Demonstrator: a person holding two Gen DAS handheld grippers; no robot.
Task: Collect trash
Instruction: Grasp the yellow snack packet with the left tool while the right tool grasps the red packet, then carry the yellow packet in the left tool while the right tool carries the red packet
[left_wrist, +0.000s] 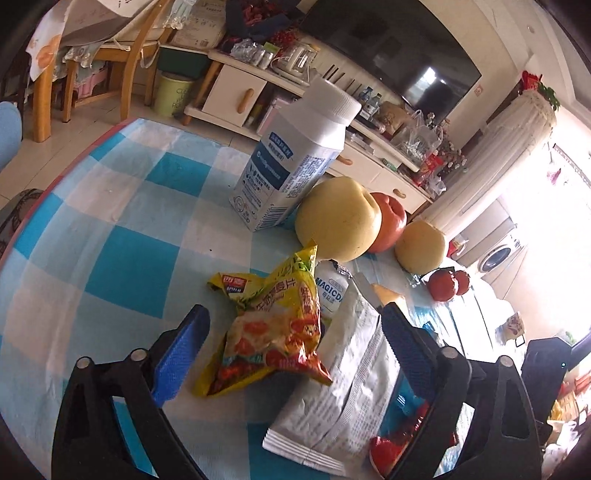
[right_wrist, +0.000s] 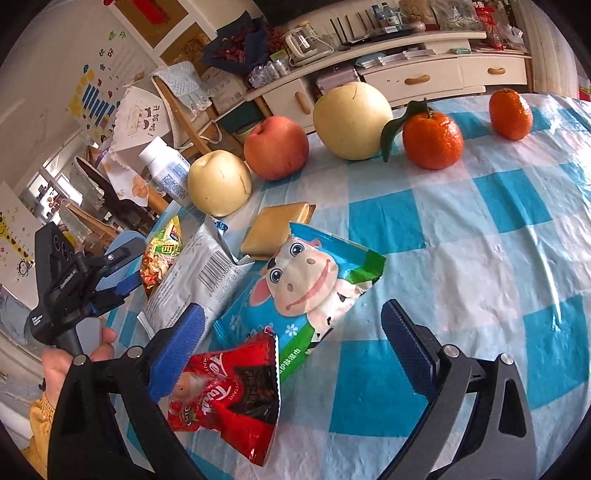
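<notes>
Empty wrappers lie on the blue-checked tablecloth. A yellow snack wrapper and a silver packet lie between the fingers of my open left gripper. A red wrapper and a blue cow-print packet lie between the fingers of my open right gripper. The red wrapper also shows in the left wrist view. The silver packet and yellow wrapper show in the right wrist view, with the left gripper beside them.
A white milk bottle stands at the back. Two pale pears, an apple and two tangerines sit along the table's far side. A tan box lies by the packets. A small yogurt bottle lies there too.
</notes>
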